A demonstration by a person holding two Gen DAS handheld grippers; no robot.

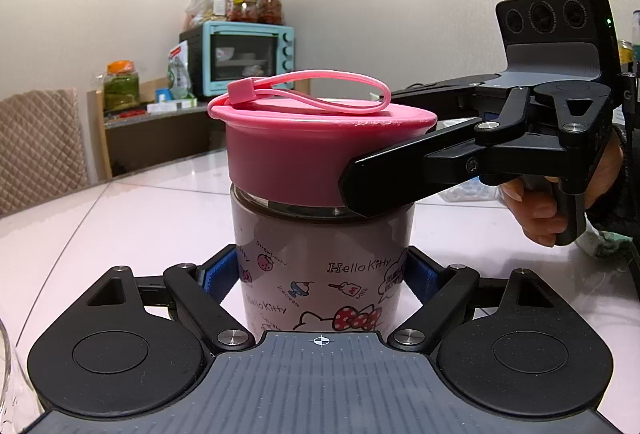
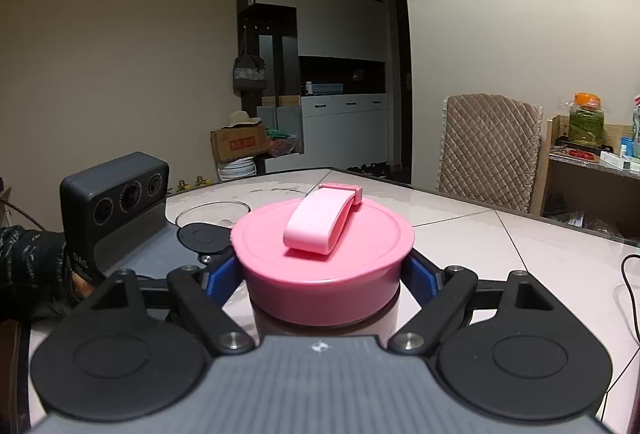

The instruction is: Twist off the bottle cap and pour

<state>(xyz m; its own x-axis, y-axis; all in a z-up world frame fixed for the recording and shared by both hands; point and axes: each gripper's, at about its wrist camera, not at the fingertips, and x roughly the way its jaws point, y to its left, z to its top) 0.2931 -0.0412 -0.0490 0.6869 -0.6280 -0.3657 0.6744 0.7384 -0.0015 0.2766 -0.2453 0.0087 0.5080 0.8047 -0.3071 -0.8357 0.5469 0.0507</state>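
Note:
A Hello Kitty bottle stands upright on the white table. It has a wide pink cap with a pink loop strap. My left gripper is shut on the bottle's body, blue pads against both sides. My right gripper is shut on the pink cap, blue pads pressed to its rim; it shows in the left wrist view coming in from the right. The cap looks slightly tilted on the bottle. A glass bowl sits on the table behind the left gripper.
A quilted chair stands at the table's far side. A side shelf holds a blue toaster oven and jars. A black cable lies on the table at right. A glass rim shows at lower left.

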